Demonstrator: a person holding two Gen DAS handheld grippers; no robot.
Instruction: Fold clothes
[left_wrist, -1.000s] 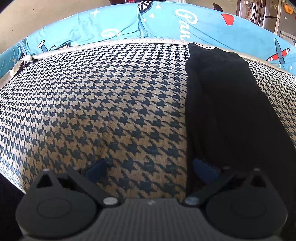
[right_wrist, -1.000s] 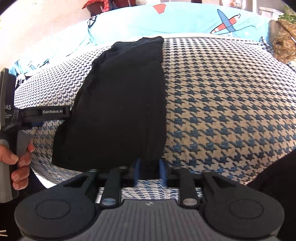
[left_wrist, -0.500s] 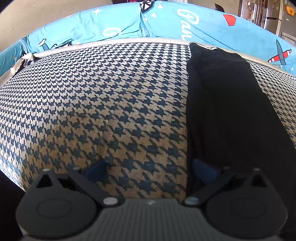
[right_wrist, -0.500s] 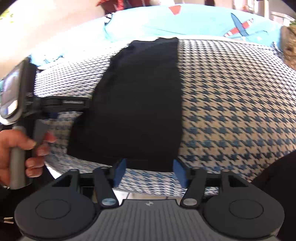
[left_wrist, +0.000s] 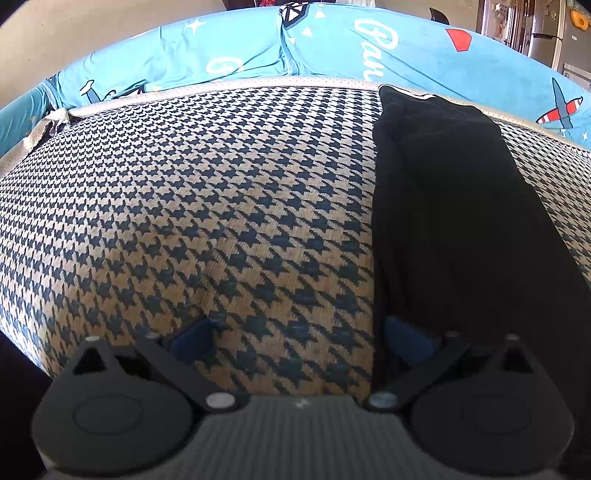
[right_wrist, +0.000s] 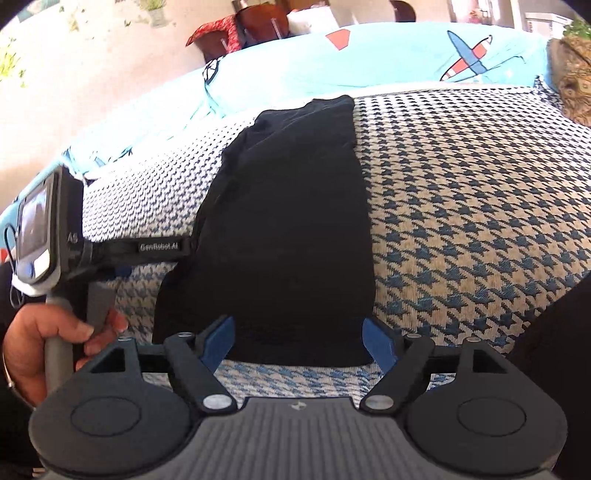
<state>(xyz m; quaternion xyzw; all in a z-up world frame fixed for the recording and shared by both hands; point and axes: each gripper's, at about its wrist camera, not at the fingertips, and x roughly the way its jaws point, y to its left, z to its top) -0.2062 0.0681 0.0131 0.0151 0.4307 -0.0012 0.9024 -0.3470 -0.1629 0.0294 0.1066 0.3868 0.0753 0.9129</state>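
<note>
A wide cushion covered in houndstooth fabric, dark blue on tan, fills both views; behind its far edge runs a turquoise sheet printed with aeroplanes, stars and white lettering. In the right wrist view a pale wall and a chair draped in red cloth show beyond the sheet.

The black garment lies flat on the cushion as one long, narrow band, reaching from the near edge almost to the far edge. Its cloth is plain, matte and very dark, so few details show; soft creases run along its left side and the long edges look doubled over. At the far end a thin white line shows against the black in the left wrist view. The near end is rounded and stops just short of the cushion's near edge.

The right gripper has its jaws wide apart, the blue pads flanking the garment's near end, one at each side, with nothing clamped. The left gripper is also spread wide: its left pad is over bare houndstooth, its right pad at the garment's left edge. In the right wrist view the left hand grips the handle of its tool near the near-left corner.
</note>
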